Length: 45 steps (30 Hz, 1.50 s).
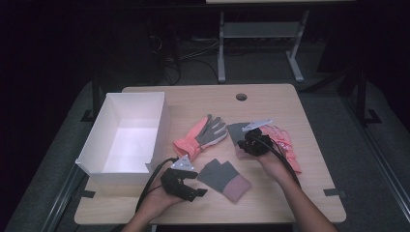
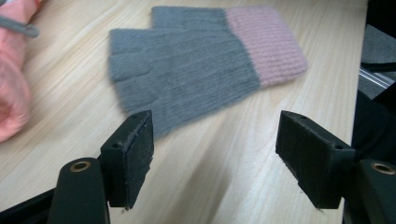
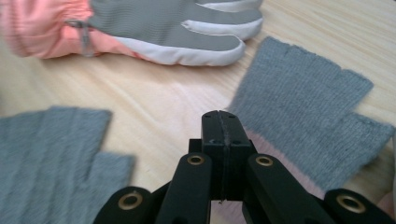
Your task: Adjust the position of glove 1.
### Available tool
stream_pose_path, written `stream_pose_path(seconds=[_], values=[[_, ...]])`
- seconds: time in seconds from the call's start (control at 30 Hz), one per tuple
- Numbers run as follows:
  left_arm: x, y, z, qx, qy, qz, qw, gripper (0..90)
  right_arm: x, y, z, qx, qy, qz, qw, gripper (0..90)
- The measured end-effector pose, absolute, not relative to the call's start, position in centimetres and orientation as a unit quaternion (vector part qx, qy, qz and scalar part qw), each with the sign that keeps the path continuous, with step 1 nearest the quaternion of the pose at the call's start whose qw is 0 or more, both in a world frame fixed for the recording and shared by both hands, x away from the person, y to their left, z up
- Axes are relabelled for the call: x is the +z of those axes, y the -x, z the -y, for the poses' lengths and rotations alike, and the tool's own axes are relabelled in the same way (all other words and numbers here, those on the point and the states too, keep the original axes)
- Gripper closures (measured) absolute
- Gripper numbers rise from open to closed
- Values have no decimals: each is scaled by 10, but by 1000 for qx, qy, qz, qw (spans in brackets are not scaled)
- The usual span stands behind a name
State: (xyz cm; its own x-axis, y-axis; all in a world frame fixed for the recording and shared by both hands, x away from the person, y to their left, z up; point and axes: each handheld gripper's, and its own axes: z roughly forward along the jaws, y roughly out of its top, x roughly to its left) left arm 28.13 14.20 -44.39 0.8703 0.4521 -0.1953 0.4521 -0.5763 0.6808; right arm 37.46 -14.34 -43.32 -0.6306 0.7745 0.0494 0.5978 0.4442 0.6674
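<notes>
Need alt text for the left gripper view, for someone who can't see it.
The left gripper has its two black jaws open with nothing between them, over a light wooden table. Just beyond lies a flat grey fingerless knit glove with a pink cuff. Part of a padded pink glove shows at the left edge.

The right tool (image 1: 252, 143) hides part of the second grey glove (image 1: 237, 131); pink ski glove (image 2: 14, 70) cut off
</notes>
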Motion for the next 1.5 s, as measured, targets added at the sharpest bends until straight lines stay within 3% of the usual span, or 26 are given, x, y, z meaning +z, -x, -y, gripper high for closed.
stream_pose_path(seconds=[0.47, 1.43, 1.5], values=[[-451, -288, -141, 3, -890, -255, 378, 255, -450, -378, 146, 296, -423, -848, 119, 900], [-449, -289, -145, 13, -885, -270, 379, 188, -443, -319, 168, 290, -374, -877, 86, 900], [-448, -289, -147, 15, -884, -271, 380, 187, -437, -321, 169, 306, -376, -870, 91, 858]])
